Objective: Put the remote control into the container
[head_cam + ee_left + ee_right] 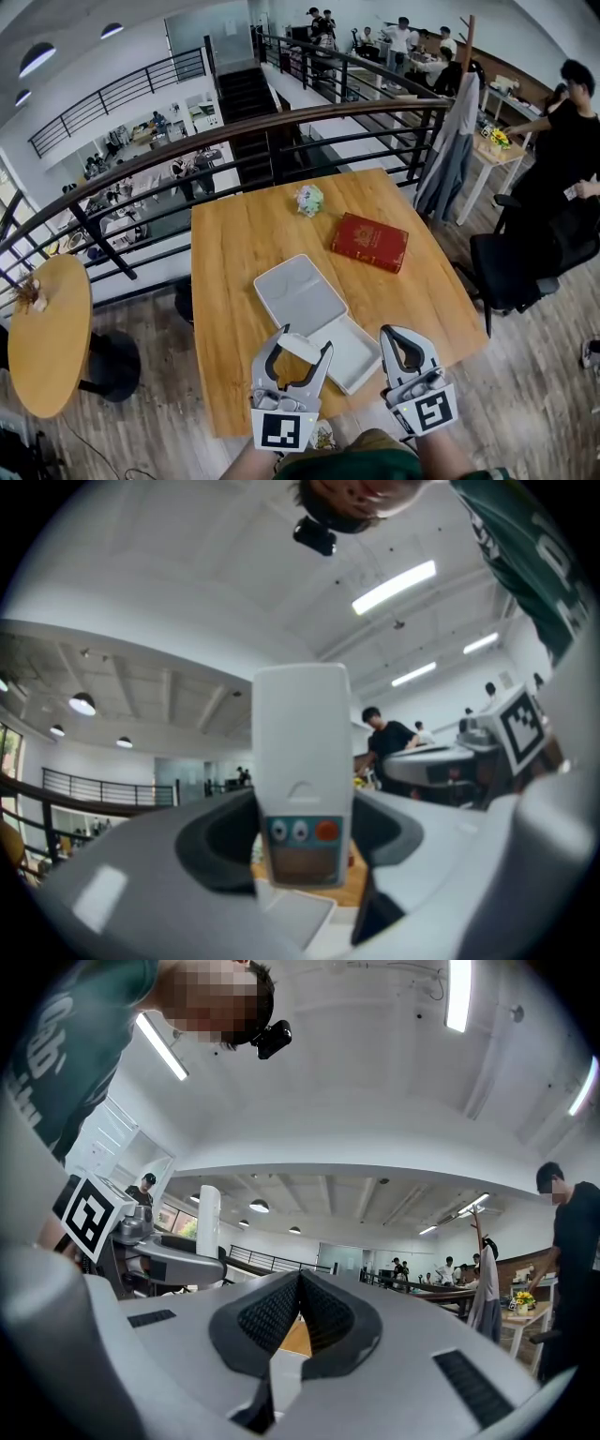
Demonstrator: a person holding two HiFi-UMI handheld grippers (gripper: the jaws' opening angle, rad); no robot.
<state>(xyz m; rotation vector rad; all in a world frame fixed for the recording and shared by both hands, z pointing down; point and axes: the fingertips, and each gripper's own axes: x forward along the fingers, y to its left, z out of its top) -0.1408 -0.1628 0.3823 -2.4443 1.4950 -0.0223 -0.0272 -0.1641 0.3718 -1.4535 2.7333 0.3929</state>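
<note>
Left gripper view shows the left tongs [302, 860] clenched on the remote control [302, 761], a slim white slab held at the end that carries two pale buttons, an orange one and a small brownish window. Its long axis runs straight up that view, crosswise to the line on which the tongs close, with the plain end uppermost and the button end down between the pads. In the head view the remote control [297, 344] looks short, which suggests it stands roughly on end and points toward the camera, held above the near part of the white container [298, 298], which lies open on the wooden counter [239, 244]. A red book [369, 242] and a small flowered ornament [309, 200] lie further back, well apart from the container. The right tongs [410, 349] hang just beside the container's near corner, pressed together on nothing, as the right gripper view [300, 1290] confirms. The remote control is probably light and rigid, with a smooth plastic shell that could slide in the pads. A hold across its narrow sides, nearer the middle, would likely steady it better than this end grip. It should tolerate a short drop, though it would need tipping flat to lie in the shallow container.
</note>
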